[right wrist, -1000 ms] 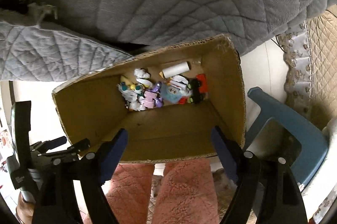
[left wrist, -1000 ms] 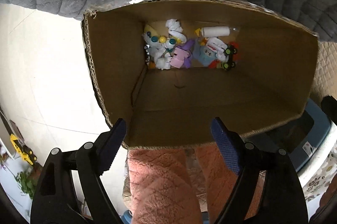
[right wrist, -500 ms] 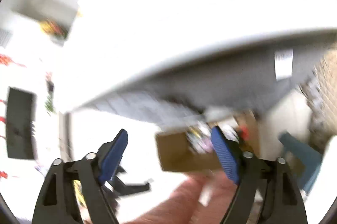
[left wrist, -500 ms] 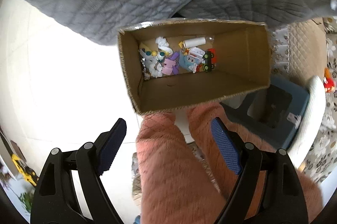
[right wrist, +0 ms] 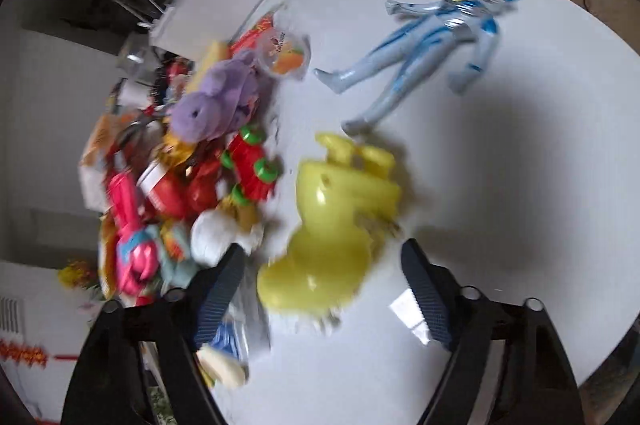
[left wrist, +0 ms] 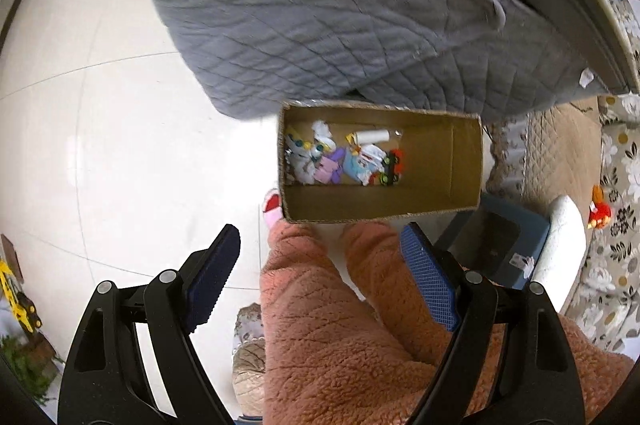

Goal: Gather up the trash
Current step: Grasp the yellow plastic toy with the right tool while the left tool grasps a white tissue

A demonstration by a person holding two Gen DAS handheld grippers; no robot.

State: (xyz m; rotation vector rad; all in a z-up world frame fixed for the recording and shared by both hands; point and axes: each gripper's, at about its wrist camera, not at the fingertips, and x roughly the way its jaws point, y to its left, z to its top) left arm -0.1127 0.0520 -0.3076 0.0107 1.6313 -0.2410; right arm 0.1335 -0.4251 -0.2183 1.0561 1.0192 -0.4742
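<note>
Sitting on the white tabletop (right wrist: 500,185), the crumpled white wad (right wrist: 212,237) lies at the near edge of the toy heap, just far-left of your right gripper (right wrist: 326,295); no clear long axis, blur hides detail. Right jaws have just been closing, nothing between them; the yellow plastic toy (right wrist: 336,225) lies ahead. Your left gripper (left wrist: 320,277) hangs wide and empty above the cardboard box (left wrist: 464,161), so I judge the right hand nearer.
</note>
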